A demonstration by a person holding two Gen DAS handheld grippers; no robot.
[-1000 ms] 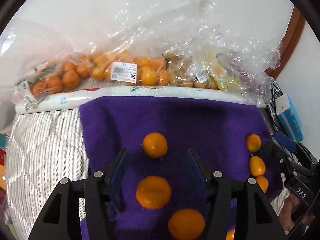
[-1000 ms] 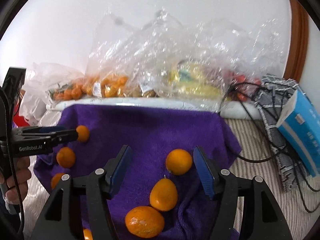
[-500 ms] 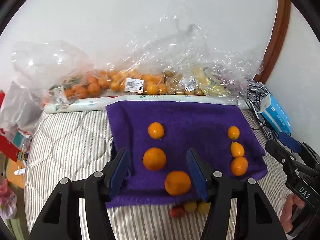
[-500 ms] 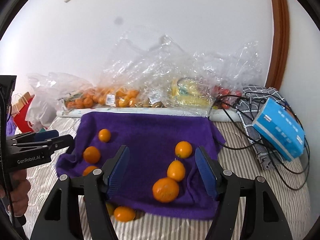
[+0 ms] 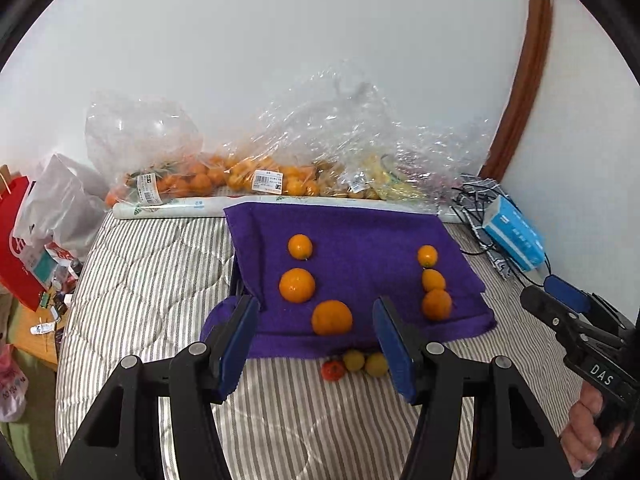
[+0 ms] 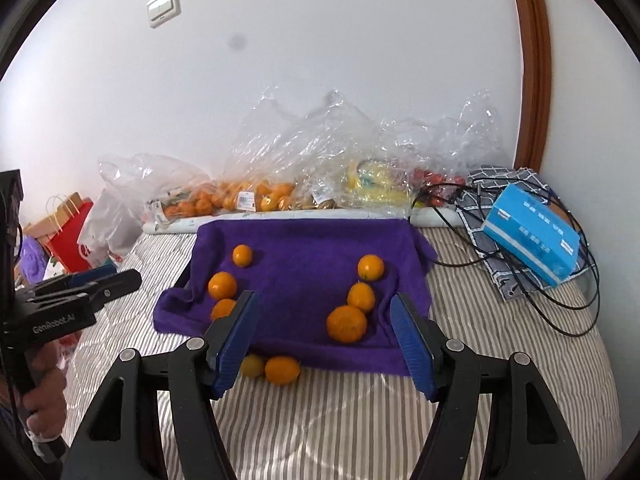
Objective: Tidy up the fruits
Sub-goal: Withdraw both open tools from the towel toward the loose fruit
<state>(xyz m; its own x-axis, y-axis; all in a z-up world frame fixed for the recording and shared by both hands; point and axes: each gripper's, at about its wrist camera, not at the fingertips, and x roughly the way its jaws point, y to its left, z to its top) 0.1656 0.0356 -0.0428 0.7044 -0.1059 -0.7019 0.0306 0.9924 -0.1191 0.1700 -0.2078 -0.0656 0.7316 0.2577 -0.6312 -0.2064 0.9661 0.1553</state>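
One orange [image 6: 222, 307] half behind tongs [image 6: 325, 334].

A blue box [image 6: 532, 238] is seen lying on a patterned grey cloth [image 6: 504, 184] amid tangled black cables [image 6: 560, 312] at the right of the striped bed [image 6: 360, 412]. A red paper bag [image 5: 16, 240] and a white plastic bag [image 5: 60, 204] are seen beside the bed at the left, and a light switch [image 6: 163, 7] is mounted on the white wall [image 6: 320, 60].

I count six oranges on the purple towel [image 5: 360, 240], mid-frame: left column of three [image 5: 297, 285], right column of three [image 5: 433, 280]. Three small fruits [image 5: 354, 363] (one red) lie below its near edge.
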